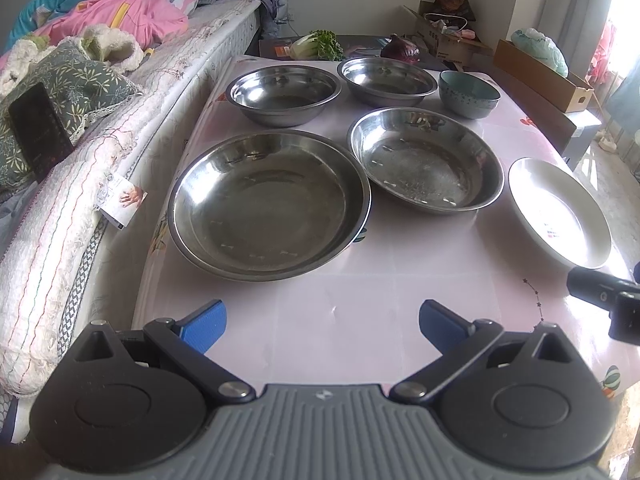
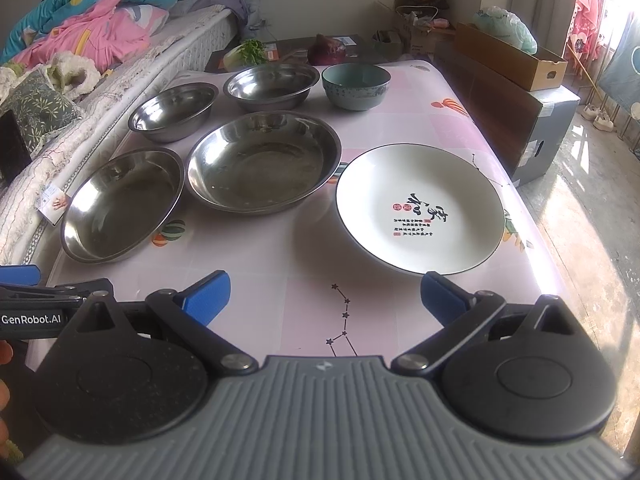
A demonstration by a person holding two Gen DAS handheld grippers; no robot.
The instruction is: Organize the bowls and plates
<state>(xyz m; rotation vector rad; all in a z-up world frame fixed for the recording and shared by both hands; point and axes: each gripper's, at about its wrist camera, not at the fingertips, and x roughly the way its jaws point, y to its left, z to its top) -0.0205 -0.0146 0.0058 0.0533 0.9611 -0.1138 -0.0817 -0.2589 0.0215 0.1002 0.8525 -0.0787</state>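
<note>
Two wide steel plates lie on the pink table: the near-left one [image 1: 268, 204] [image 2: 120, 204] and the middle one [image 1: 426, 160] [image 2: 264, 160]. Two steel bowls stand behind them, left [image 1: 283, 94] [image 2: 173, 111] and right [image 1: 387, 80] [image 2: 271, 86]. A teal ceramic bowl [image 1: 469, 93] [image 2: 356, 85] stands at the back right. A white plate with printed characters [image 1: 558, 212] [image 2: 420, 208] lies at the right. My left gripper [image 1: 322, 330] is open and empty over the near table edge. My right gripper [image 2: 325, 300] is open and empty just short of the white plate.
A bed with quilts and pillows [image 1: 80, 80] runs along the table's left side. A leafy vegetable [image 1: 318, 45] and a red cabbage [image 1: 400, 50] lie behind the table. Cardboard boxes [image 2: 508, 56] and a dark cabinet [image 2: 532, 120] stand at the right.
</note>
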